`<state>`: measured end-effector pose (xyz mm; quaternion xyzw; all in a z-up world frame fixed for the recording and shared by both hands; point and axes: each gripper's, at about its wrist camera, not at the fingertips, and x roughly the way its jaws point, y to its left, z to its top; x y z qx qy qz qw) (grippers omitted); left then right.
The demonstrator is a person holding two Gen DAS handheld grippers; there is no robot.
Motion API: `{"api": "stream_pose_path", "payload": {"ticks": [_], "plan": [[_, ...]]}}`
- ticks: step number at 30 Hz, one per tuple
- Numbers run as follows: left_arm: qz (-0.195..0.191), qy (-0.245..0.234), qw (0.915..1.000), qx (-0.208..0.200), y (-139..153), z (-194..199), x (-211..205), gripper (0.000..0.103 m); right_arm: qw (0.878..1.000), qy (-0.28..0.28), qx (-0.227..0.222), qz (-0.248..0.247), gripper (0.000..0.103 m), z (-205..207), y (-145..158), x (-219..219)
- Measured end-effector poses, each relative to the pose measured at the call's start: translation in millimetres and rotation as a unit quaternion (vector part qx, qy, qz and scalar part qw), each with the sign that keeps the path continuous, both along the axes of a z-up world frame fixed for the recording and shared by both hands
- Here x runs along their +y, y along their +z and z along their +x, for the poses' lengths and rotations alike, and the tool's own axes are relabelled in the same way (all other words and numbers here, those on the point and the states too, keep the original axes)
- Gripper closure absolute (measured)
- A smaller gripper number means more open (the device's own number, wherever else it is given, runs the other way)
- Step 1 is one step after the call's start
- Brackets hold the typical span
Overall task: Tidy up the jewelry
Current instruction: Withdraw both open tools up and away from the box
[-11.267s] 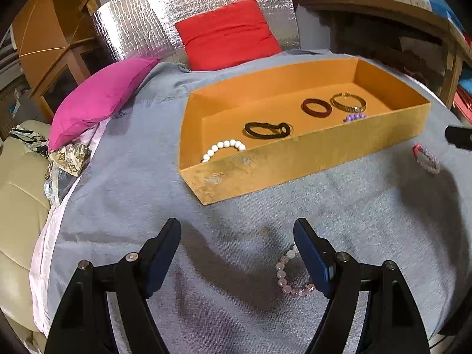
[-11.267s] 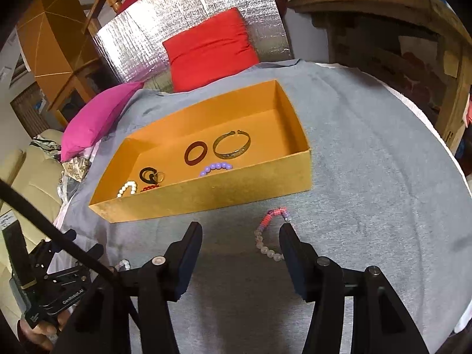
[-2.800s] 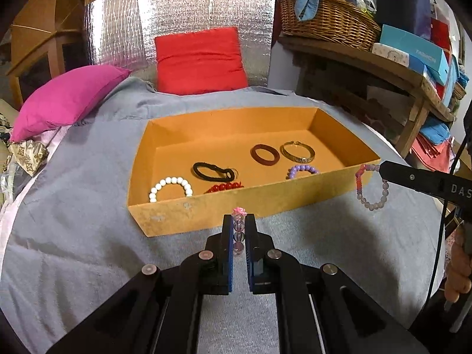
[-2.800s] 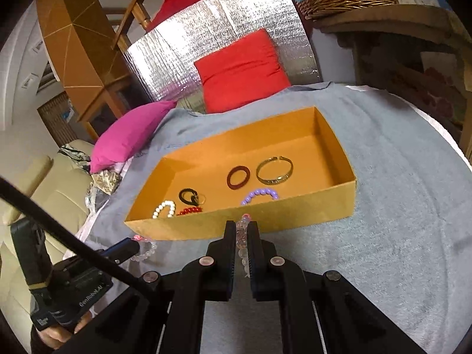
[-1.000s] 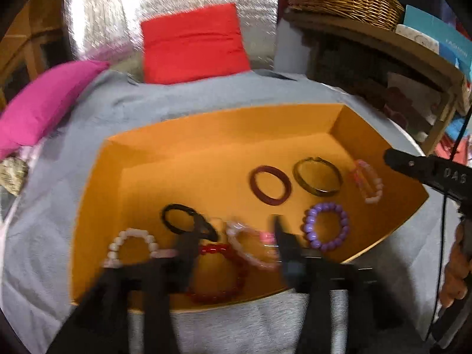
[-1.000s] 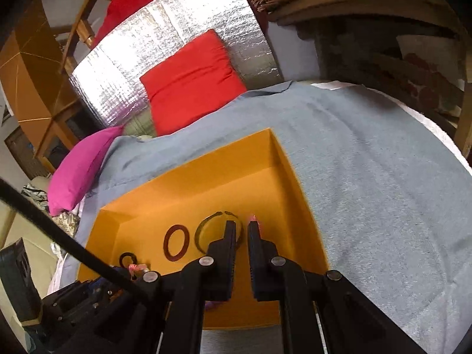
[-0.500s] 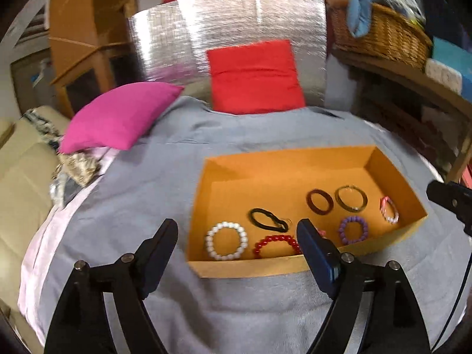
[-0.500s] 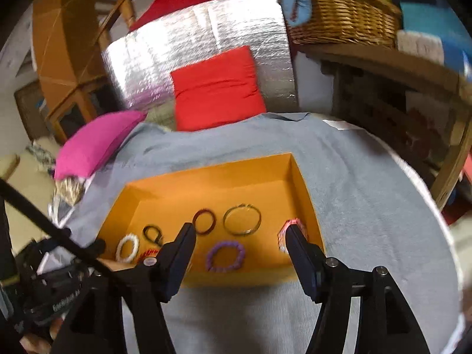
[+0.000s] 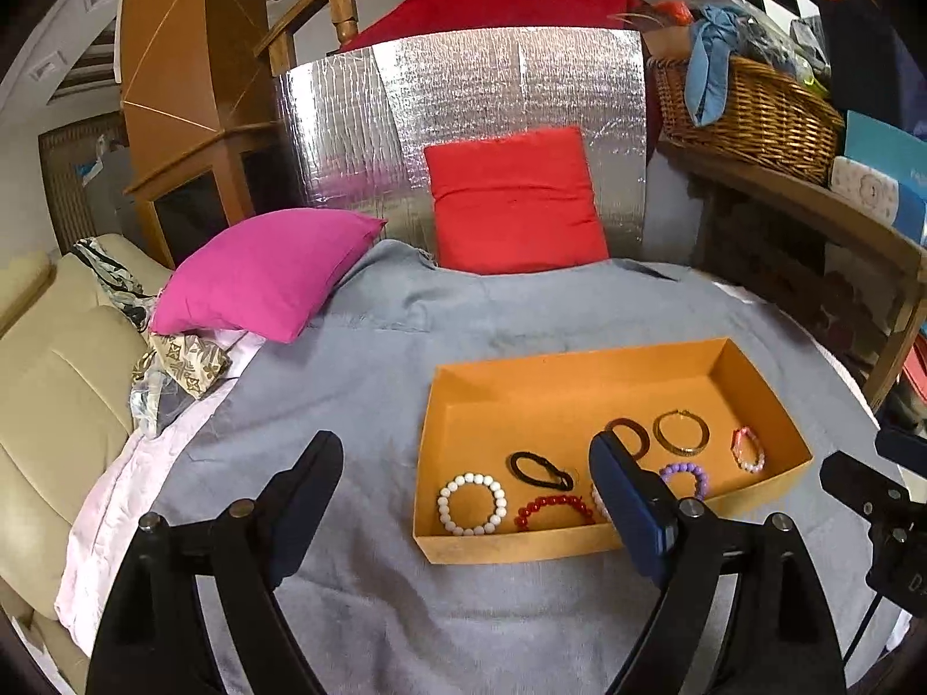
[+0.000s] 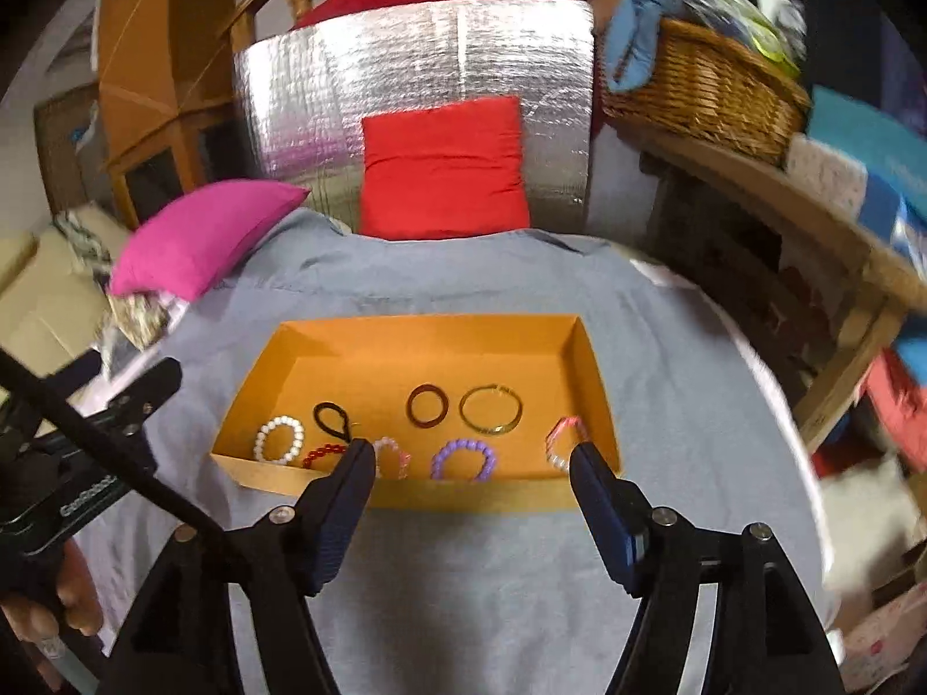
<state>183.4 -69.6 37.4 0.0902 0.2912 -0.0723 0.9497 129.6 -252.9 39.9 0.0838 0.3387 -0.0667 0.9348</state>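
Observation:
An orange tray [image 9: 510, 544] [image 10: 463, 495] lies on the grey cloth and holds several bracelets: a white bead one [image 9: 471, 496] [image 10: 278, 439], a red bead one [image 9: 553, 508], a black hair tie [image 9: 540, 470] [image 10: 332, 419], a dark red ring [image 10: 427, 404], a gold bangle [image 9: 681, 432] [image 10: 491, 409], a purple bead one [image 9: 686, 478] [image 10: 463, 458] and two pink bead ones [image 9: 747, 449] [image 10: 561, 441] [image 10: 392, 456]. My left gripper [image 9: 463, 504] is open and empty, held back above the cloth at the tray's left front. My right gripper [image 10: 472, 501] is open and empty above the tray's front wall.
A pink cushion [image 9: 261, 272] and a red cushion [image 9: 513, 200] lie behind the tray against a silver foil panel [image 9: 463, 116]. A wicker basket [image 9: 747, 110] stands on a wooden shelf at the right. A beige sofa [image 9: 52, 382] is at the left.
Both grippers have let go of their pink bead bracelets in the tray, opened wide and pulled back and up from it.

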Motion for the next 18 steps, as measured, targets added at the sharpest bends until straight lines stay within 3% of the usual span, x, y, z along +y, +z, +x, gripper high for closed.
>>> {"api": "stream_pose_path", "payload": {"ticks": [9,18], "plan": [[-0.005,0.005,0.9999,-0.011,8,-5,-1,0.016,1.0,-0.01,-0.017,-0.002,0.03,7,18,-14],[-0.013,0.019,0.9997,-0.005,7,1,7,0.016,1.0,-0.024,-0.014,-0.002,0.03,13,4,-15]]}}
